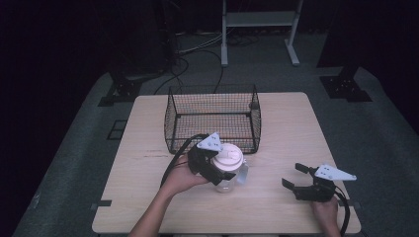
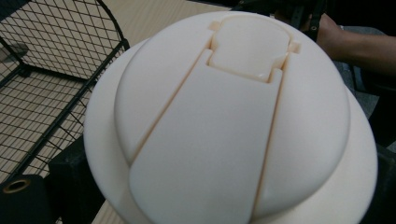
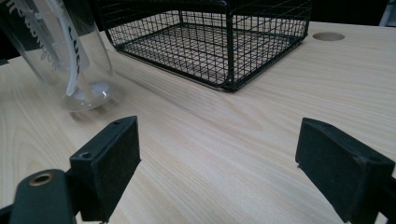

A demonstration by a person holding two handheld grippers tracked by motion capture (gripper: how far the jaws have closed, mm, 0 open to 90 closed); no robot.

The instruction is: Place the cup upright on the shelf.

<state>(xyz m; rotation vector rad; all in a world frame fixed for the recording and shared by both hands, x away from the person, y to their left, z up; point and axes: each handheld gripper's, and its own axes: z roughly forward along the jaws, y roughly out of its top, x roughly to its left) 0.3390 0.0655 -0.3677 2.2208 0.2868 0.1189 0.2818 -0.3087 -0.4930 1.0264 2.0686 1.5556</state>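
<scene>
Risk: my left gripper (image 1: 217,165) clamps the cup (image 1: 230,178) at its white lid (image 2: 233,126) alone; the lid could pop off and the clear body drop and tip. The cup stands on the table (image 1: 291,128), at the basket's (image 1: 212,118) 6 o'clock. My right gripper (image 3: 217,163) rests open, empty, at the cup's 3 o'clock.

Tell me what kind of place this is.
Probably a lab or data-recording room, not a home: a bare wooden table on grey carpet, cables trailing across the floor, black stand bases around it, and a hand-held left gripper gripping a lidded cup.
</scene>
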